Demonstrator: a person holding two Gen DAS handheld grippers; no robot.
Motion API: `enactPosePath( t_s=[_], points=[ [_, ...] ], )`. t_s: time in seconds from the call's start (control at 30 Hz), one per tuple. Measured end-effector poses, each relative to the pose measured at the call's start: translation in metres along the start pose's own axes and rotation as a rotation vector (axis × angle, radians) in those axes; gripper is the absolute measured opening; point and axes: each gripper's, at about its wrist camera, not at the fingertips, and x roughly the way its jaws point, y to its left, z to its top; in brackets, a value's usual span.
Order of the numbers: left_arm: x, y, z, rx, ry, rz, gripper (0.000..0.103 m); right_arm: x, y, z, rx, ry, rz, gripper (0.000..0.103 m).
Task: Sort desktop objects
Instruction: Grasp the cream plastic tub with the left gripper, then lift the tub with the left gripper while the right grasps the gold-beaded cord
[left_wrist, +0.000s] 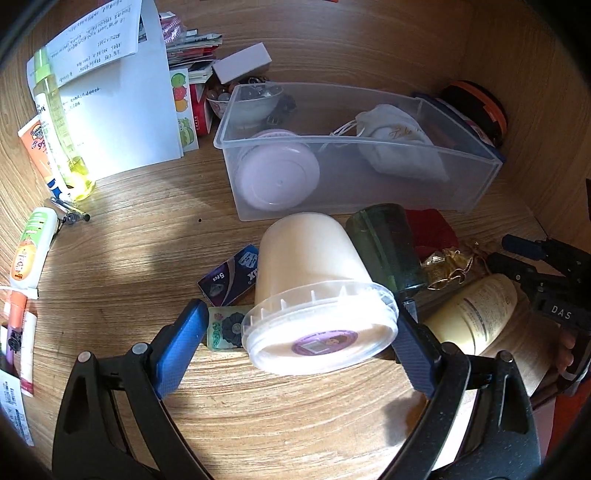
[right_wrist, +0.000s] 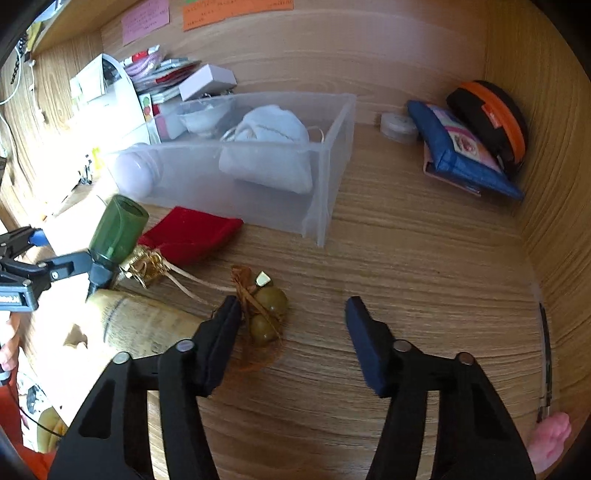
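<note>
My left gripper (left_wrist: 301, 326) is open around a cream tub with a clear lid (left_wrist: 317, 291) that lies on its side on the desk; the blue fingers (left_wrist: 181, 347) stand beside the lid, and contact is unclear. A clear plastic bin (left_wrist: 354, 151) behind it holds a pink round lid (left_wrist: 277, 177) and a white drawstring pouch (left_wrist: 402, 144). My right gripper (right_wrist: 293, 310) is open and empty above bare desk, its left finger (right_wrist: 221, 332) next to an orange mesh bag of green beads (right_wrist: 266, 310). The bin (right_wrist: 325, 155) also shows in the right wrist view.
Beside the tub lie a green bottle (left_wrist: 388, 243), a red pouch (right_wrist: 192, 232), a gold trinket (right_wrist: 147, 264) and a cream bottle (left_wrist: 476, 310). Tubes, a yellow spray bottle (left_wrist: 59, 122) and papers (left_wrist: 122, 96) crowd the left. A blue pouch (right_wrist: 461, 155) and black-orange case (right_wrist: 491, 118) lean at the right wall.
</note>
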Motion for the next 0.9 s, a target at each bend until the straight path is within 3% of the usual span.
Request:
enactPosePath(
  t_s=[0.17, 0.23, 0.3, 0.37, 0.53, 0.9],
  points=[
    [0.003, -0.003, 0.002, 0.005, 0.0, 0.035, 0.095, 0.002, 0.006, -0.003, -0.031, 0.005, 0.006, 0.038],
    [0.004, -0.005, 0.002, 0.009, 0.0, 0.046, 0.094, 0.002, 0.012, -0.004, -0.059, 0.0, -0.004, 0.025],
    [0.002, -0.008, 0.003, 0.022, -0.007, 0.032, 0.085, 0.002, 0.015, -0.003, -0.075, -0.004, -0.003, 0.019],
    [0.001, -0.011, 0.005, 0.041, 0.0, 0.001, 0.07, 0.002, 0.018, -0.003, -0.077, -0.012, -0.011, 0.018],
    [0.002, -0.011, 0.008, 0.025, -0.004, -0.017, 0.07, -0.008, 0.011, 0.002, -0.026, -0.053, 0.024, 0.018],
    [-0.003, 0.009, 0.015, -0.122, -0.031, -0.115, 0.069, -0.034, 0.004, 0.019, 0.028, -0.129, 0.114, 0.018]
  ],
)
